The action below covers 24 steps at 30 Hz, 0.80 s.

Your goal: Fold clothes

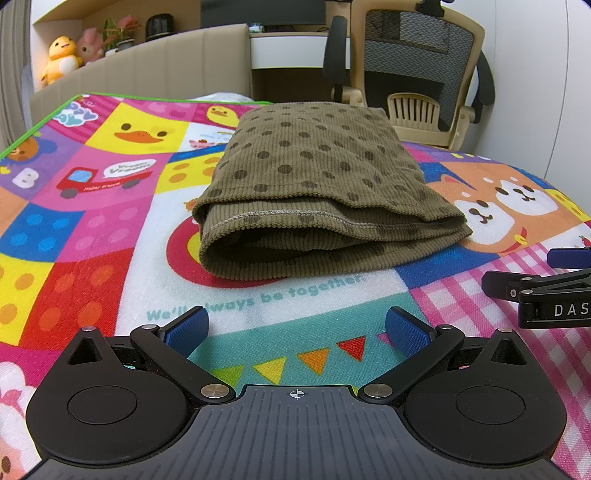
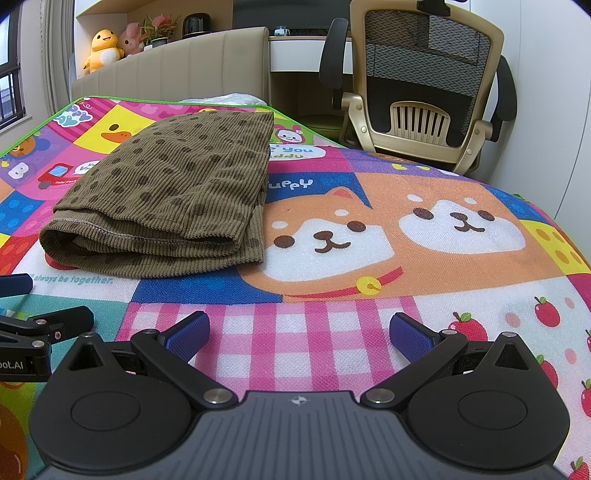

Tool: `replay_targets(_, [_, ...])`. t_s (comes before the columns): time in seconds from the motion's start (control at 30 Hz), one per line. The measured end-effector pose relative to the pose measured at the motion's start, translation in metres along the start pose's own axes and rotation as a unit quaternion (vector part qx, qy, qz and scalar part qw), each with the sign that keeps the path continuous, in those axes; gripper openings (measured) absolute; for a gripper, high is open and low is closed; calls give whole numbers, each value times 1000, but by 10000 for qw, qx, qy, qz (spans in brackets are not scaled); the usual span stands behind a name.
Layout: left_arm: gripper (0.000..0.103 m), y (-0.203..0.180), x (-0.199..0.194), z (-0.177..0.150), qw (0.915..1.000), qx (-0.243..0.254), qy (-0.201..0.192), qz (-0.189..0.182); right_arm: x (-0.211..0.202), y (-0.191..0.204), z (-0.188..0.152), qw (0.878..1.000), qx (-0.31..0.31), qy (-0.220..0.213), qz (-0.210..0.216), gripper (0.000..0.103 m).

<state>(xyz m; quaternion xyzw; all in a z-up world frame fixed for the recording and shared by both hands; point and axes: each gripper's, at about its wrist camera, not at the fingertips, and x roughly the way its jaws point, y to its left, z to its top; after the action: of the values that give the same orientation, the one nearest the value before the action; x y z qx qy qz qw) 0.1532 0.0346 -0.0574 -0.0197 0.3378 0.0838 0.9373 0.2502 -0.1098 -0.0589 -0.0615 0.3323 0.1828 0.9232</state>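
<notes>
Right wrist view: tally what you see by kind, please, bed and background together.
Folded garment: 1
Play mat: 1
Grippers, left and right: 2
Plush toys, yellow and pink: 2
Office chair: 1
Total: 7

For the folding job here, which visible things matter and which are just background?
Job: olive-brown dotted ribbed garment, folded on the colourful cartoon play mat; left gripper and right gripper, both open and empty.

Background: beige mesh office chair, yellow duck plush, pink plush, potted plant.
</notes>
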Motion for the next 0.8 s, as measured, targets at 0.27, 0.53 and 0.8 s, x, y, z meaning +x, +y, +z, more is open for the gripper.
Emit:
replay_targets(0.27, [103, 0, 0, 0, 10000, 13, 3, -2, 0, 0, 0, 10000, -2, 0, -1, 103])
replay_targets(0.53, [103, 2, 0, 4, 9997, 74, 166, -148, 0, 0, 0, 10000, 6, 2, 6, 103])
replay_targets(0.8, [103, 0, 0, 3, 9999, -17, 151, -49, -1, -1, 0, 10000, 2, 0, 5, 103])
